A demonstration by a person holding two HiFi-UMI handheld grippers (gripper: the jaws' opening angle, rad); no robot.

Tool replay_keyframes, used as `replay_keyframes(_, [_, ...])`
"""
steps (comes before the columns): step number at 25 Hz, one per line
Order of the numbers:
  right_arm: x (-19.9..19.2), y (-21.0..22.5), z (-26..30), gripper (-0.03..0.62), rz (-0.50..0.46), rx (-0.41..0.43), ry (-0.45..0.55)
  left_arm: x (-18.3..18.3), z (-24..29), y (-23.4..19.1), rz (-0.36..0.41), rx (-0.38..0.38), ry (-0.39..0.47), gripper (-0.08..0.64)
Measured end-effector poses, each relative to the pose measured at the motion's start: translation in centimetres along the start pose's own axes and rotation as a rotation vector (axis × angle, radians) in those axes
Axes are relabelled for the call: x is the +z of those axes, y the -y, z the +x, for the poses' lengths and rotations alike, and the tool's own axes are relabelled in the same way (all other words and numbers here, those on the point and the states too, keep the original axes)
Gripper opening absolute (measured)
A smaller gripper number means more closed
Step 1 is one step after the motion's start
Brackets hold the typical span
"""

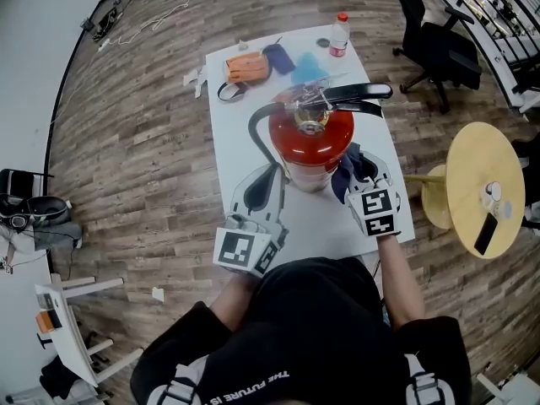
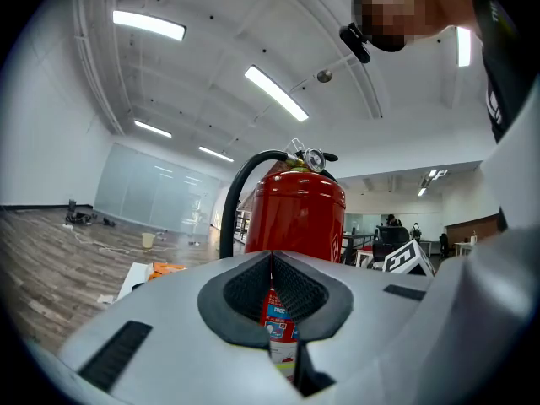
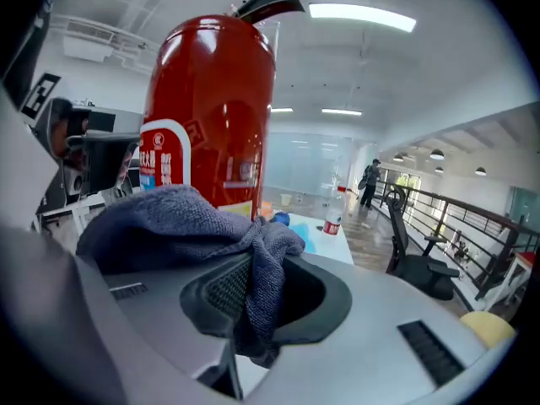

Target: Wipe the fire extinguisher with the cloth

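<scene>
A red fire extinguisher point(image 1: 310, 137) with a black hose point(image 1: 256, 129) and black handle stands upright on the white table point(image 1: 232, 133). My right gripper point(image 1: 363, 178) is shut on a dark blue cloth point(image 1: 350, 167), which rests against the cylinder's right side. In the right gripper view the cloth point(image 3: 177, 222) bunches over the right gripper point(image 3: 249, 268), with the extinguisher point(image 3: 215, 108) just beyond it. My left gripper point(image 1: 263, 180) is low at the cylinder's left front. In its own view the left gripper point(image 2: 272, 264) is shut on nothing, a short way from the extinguisher point(image 2: 295, 213).
At the table's far end lie an orange pouch point(image 1: 246, 66), a dark blue object point(image 1: 278, 57), a light blue cloth point(image 1: 308, 67) and a water bottle point(image 1: 339, 35). A black office chair point(image 1: 434, 45) and a round wooden table point(image 1: 481, 188) stand to the right.
</scene>
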State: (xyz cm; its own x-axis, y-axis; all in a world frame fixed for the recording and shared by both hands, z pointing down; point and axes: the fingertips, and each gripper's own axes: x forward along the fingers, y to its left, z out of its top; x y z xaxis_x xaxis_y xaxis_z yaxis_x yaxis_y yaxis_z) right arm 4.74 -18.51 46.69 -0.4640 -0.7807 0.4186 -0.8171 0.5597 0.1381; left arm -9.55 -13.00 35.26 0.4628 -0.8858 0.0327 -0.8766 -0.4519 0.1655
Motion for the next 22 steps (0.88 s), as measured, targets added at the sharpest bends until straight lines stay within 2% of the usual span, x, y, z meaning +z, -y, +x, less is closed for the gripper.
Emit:
replay_keyframes(2, [3.2, 0.5, -1.3, 0.077, -0.036, -0.014, 0.088, 0.0, 0.0, -0.1, 0.002, -0.001, -0.002, 0.023])
replay_keyframes(5, [10.8, 1.4, -5.1, 0.077, -0.037, -0.034, 0.308, 0.0, 0.1, -0.2, 0.005, -0.003, -0.001, 0.023])
replay_keyframes(7, [14.7, 1.6, -7.4, 0.077, -0.076, -0.058, 0.412, 0.0, 0.2, -0.2, 0.005, -0.005, 0.002, 0.023])
replay_keyframes(9, [15.2, 1.4, -7.9, 0.078, -0.165, -0.081, 0.414, 0.0, 0.3, -0.2, 0.004, -0.007, 0.001, 0.023])
replay_keyframes(13, [11.1, 1.6, -6.0, 0.078, -0.268, -0.081, 0.262, -0.1, 0.1, -0.3, 0.003, -0.008, -0.003, 0.023])
replay_keyframes(15, [10.8, 2.0, -6.0, 0.078, -0.313, -0.090, 0.239, 0.0, -0.1, -0.5, 0.005, -0.005, 0.001, 0.023])
replay_keyframes(18, [13.5, 1.2, -7.4, 0.078, -0.288, -0.030, 0.330, 0.1, -0.2, -0.8, 0.004, 0.002, 0.002, 0.023])
replay_keyframes(22, [16.1, 0.1, -9.7, 0.078, -0.128, 0.071, 0.448, 0.0, -0.3, -0.6, -0.001, -0.003, -0.001, 0.023])
